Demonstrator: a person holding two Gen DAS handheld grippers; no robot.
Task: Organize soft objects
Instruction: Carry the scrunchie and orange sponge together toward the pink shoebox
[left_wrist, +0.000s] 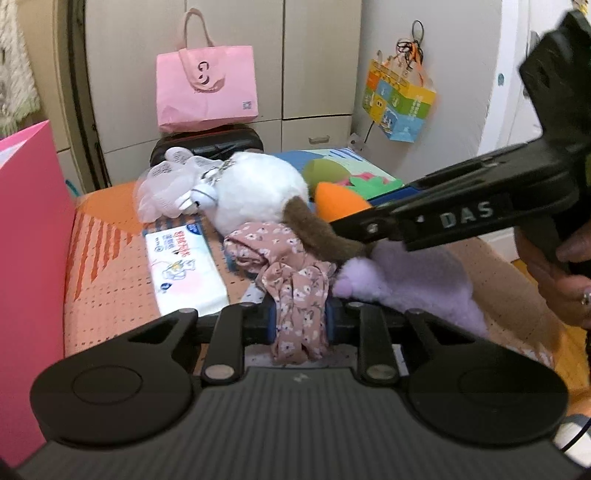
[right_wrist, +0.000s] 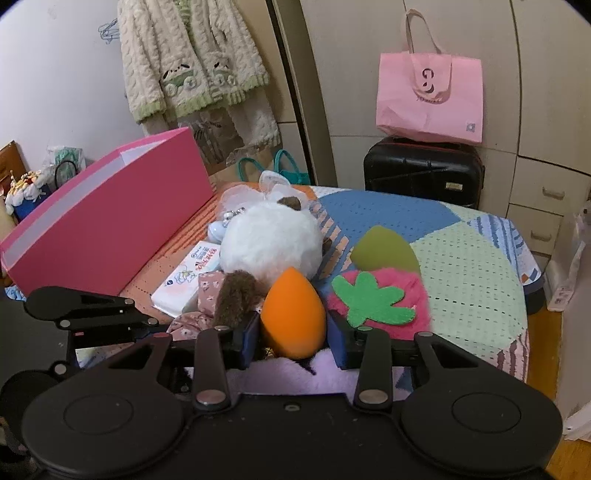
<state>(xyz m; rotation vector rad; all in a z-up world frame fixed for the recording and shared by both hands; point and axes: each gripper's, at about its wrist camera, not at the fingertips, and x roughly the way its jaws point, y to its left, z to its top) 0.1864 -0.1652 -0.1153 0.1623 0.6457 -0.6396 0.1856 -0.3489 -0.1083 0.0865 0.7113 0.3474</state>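
Floral cloth (left_wrist: 299, 314) is pinched in the left gripper (left_wrist: 300, 320); right gripper (right_wrist: 293, 332) clamps the orange sponge (right_wrist: 293, 314), likely bound for the pink box (right_wrist: 110, 221).

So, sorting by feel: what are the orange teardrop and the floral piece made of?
The orange teardrop looks like matte foam sponge: smooth, seamless, no sheen. The floral piece looks like thin woven fabric, probably a scrunchie: it bunches into soft folds.
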